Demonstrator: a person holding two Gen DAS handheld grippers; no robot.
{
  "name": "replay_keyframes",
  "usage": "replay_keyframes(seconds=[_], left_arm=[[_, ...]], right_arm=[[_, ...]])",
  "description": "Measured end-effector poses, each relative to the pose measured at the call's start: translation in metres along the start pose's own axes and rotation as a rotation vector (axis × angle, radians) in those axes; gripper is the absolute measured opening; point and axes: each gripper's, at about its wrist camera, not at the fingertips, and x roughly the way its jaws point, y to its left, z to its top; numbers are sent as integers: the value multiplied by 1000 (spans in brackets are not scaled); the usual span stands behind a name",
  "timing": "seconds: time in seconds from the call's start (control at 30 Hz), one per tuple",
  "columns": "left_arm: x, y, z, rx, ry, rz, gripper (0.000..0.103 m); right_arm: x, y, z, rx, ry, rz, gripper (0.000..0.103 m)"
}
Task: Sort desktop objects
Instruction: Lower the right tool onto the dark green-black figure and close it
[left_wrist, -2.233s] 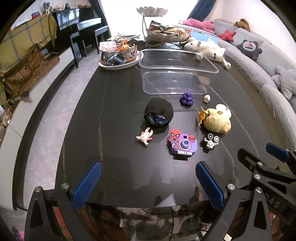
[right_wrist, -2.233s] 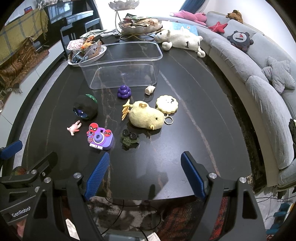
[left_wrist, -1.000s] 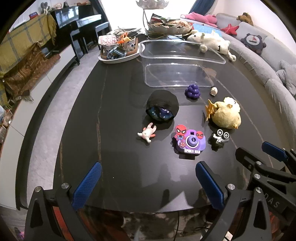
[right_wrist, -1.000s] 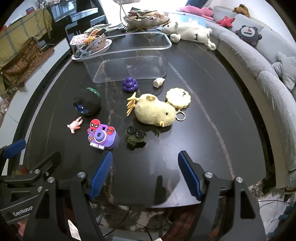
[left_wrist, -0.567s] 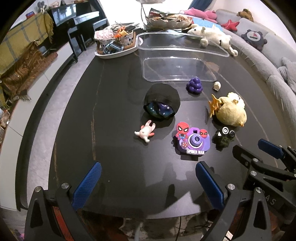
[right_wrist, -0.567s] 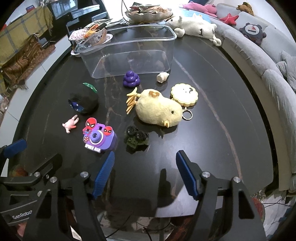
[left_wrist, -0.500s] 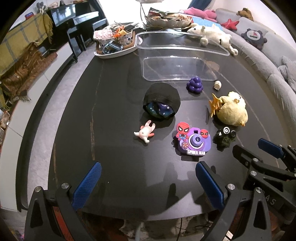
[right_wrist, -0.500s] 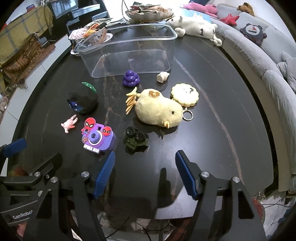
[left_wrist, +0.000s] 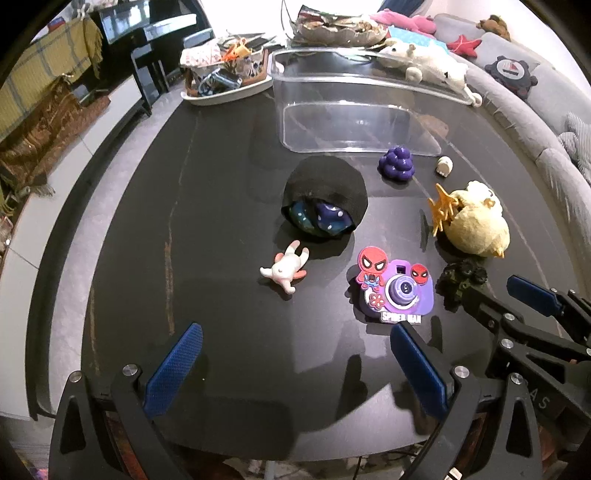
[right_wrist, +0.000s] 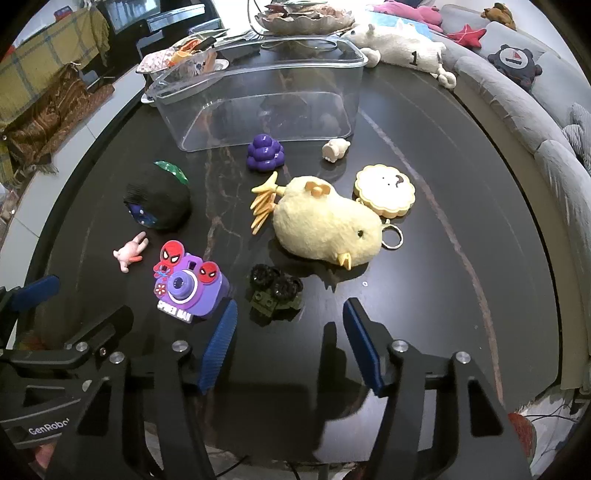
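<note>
Small toys lie on a black table (left_wrist: 229, 184): a pink bunny (left_wrist: 285, 268), a purple Spider-Man camera (left_wrist: 393, 291) (right_wrist: 186, 286), a dark green toy car (right_wrist: 274, 291), a yellow plush chick (right_wrist: 325, 225), a purple grape toy (right_wrist: 265, 152), a black ball-like toy (left_wrist: 325, 199), a round biscuit keyring (right_wrist: 385, 195) and a small cream figure (right_wrist: 334, 149). A clear plastic bin (right_wrist: 258, 94) stands behind them. My left gripper (left_wrist: 295, 369) is open and empty, low in front of the bunny and camera. My right gripper (right_wrist: 291, 345) is open and empty, just in front of the toy car.
A white tray of clutter (left_wrist: 225, 79) and a tiered stand (left_wrist: 340, 31) sit at the table's far end. A white plush animal (right_wrist: 402, 48) lies at the far right. A grey sofa (right_wrist: 524, 92) curves along the right side. The table's front edge is just below both grippers.
Both grippers have moved forward and lower toward the toys. The right gripper's fingers now stand close in front of the toy car. No toy has moved.
</note>
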Motion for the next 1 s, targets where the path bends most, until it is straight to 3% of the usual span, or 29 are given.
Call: replay_keyframes(seconds=[0.47,1.0], left_arm=[[12,-4,6,1,13,40,100],[24,-4,9,1,28,28,100]], right_arm=[[13,1,4,-11,2,13,46],[25,-1,4,6,24,50,39]])
